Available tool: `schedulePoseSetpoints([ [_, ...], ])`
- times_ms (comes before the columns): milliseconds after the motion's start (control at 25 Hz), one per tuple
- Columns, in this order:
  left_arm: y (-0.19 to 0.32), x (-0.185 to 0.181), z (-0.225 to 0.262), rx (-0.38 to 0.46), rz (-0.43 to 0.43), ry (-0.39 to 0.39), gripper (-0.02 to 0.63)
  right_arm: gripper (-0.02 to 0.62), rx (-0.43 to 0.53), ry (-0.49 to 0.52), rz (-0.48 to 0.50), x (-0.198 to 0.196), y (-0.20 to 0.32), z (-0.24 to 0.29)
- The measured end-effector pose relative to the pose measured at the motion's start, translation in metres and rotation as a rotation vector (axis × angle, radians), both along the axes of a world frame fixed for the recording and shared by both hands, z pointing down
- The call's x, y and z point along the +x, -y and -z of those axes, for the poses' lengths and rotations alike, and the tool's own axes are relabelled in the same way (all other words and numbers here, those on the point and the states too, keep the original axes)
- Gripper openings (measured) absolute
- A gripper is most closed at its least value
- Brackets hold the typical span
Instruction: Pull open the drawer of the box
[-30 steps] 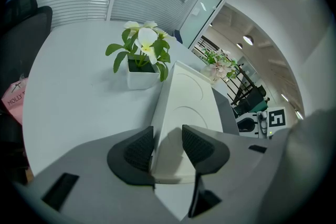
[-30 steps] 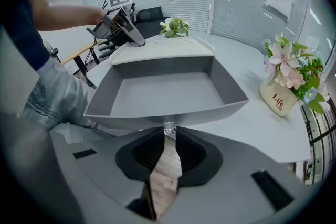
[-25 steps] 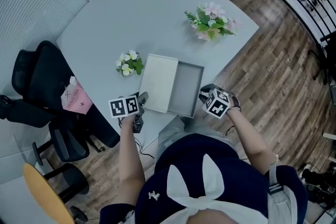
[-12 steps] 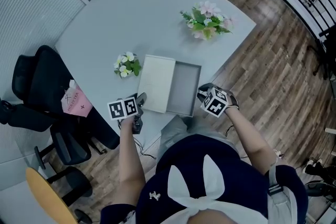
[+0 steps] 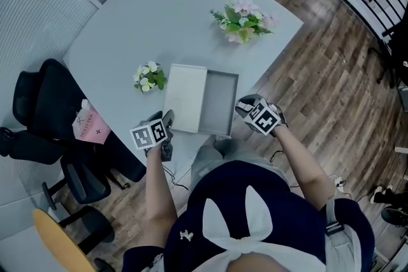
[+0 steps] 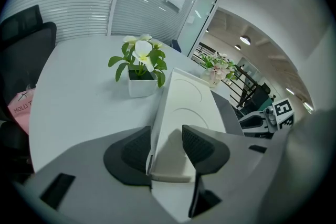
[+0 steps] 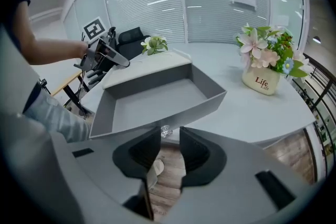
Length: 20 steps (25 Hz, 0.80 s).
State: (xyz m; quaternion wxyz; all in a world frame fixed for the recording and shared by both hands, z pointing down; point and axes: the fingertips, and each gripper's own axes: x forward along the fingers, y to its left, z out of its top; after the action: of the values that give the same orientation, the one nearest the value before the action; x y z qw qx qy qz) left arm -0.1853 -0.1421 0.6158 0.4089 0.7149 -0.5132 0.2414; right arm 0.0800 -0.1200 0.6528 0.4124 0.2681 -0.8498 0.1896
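A white box lies on the pale table, and its grey drawer stands pulled out toward the right, empty inside. My left gripper is shut on the box's near end, and in the left gripper view its pads press on both sides of the white box. My right gripper is at the drawer's front wall. Its jaws have just been opening. The small clear knob sits just off the right gripper, untouched by the pads.
A small white pot of white flowers stands beside the box's far side. A pot of pink flowers is further back on the right. A black office chair with a pink bag stands left of the table. Wooden floor lies beyond the table's edge.
The right gripper has rolled a little at the drawer's front. The left gripper keeps its hold on the box. The drawer stands as far out as before.
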Motion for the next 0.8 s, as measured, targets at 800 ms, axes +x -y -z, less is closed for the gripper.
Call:
schedulePoseSetpoints([
  [800, -0.005, 0.042, 0.118, 0.441, -0.061, 0.025, 0.065, 0.008, 0.282, 0.223, -0.316, -0.012, 0.006, 0.134],
])
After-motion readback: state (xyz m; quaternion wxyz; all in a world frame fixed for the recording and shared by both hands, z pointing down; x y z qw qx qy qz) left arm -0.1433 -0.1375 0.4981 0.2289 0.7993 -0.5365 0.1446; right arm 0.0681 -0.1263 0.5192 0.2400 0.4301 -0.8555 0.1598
